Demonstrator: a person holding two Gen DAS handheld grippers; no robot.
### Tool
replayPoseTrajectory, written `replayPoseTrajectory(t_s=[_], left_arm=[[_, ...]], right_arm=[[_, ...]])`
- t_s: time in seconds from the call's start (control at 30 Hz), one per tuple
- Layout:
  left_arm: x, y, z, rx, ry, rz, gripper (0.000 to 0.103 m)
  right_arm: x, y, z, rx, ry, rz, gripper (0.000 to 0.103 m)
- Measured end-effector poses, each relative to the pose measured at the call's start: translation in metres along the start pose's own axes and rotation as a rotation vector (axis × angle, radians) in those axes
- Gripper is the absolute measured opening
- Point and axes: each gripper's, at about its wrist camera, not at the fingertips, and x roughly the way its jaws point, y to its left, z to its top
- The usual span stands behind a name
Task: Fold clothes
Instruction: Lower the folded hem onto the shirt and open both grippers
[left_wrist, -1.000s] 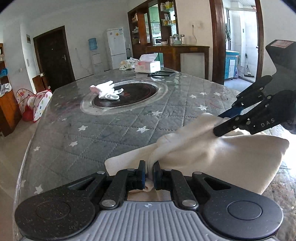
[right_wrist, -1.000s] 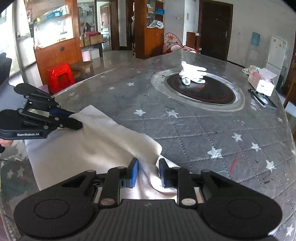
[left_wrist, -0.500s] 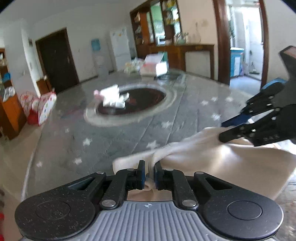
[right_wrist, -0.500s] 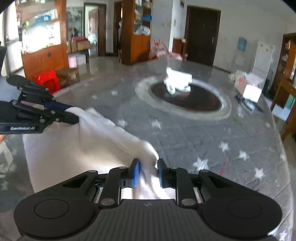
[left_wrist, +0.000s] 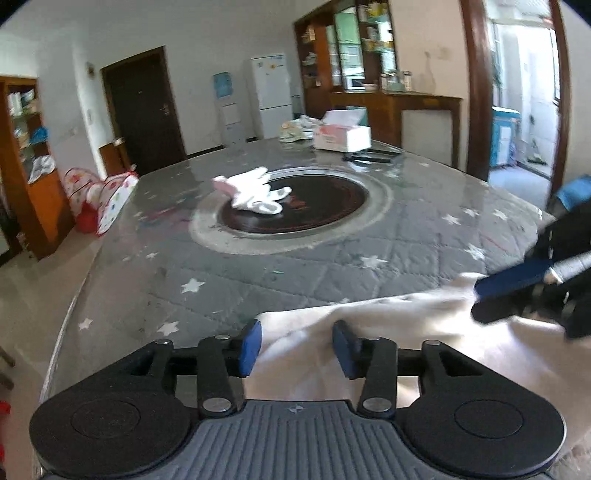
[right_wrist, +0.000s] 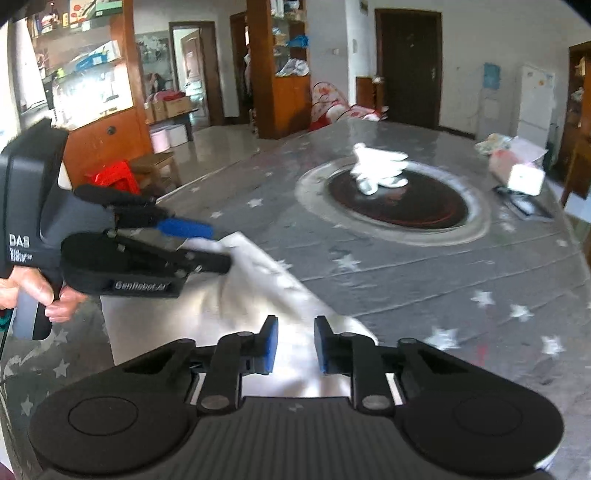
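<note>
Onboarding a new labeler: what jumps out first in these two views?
First, the cream cloth spread over the near edge of the star-quilted table, with both claws over it. The left claw has just been opening, its pads apart and not pressing the fabric; the right claw also shows a gap with cloth between its pads. Further back, white gloves lie on the dark round inset at the table's centre.

The garment (left_wrist: 388, 332) lies on the counter (left_wrist: 295, 273) beneath both tongs, the left tongs (left_wrist: 297, 347) at one end, the right tongs (right_wrist: 295, 345) at the other. Ahead of them, gloves (left_wrist: 255, 194) rest on the round inset (left_wrist: 314, 206). Beyond that stands a tissue box (left_wrist: 343, 134), a flat tool (left_wrist: 369, 158) beside it.
</note>
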Motion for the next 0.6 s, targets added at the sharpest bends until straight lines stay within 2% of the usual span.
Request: replayPoseTrajectory(t_s=[0.13, 0.23, 0.37, 0.47, 0.6], left_arm=[[-0.014, 0.017, -0.005, -0.083, -0.012, 0.007, 0.055], [-0.036, 0.029, -0.014, -0.160, -0.023, -0.023, 0.057], [-0.063, 0.033, -0.033, -0.222, 0.000, -0.055, 0.062], [-0.069, 0.033, -0.045, -0.265, 0.028, -0.077, 0.064], [-0.064, 0.032, -0.052, -0.301, 0.054, -0.085, 0.064]], right_arm=[[0.021, -0.002, -0.001, 0.023, 0.027, -0.023, 0.015], [0.020, -0.008, 0.003, 0.059, 0.021, -0.047, 0.015], [0.008, -0.002, 0.009, 0.023, -0.012, -0.030, 0.016], [0.011, 0.012, 0.014, -0.021, -0.012, 0.027, 0.016], [0.036, 0.022, 0.021, -0.030, 0.007, 0.010, 0.016]])
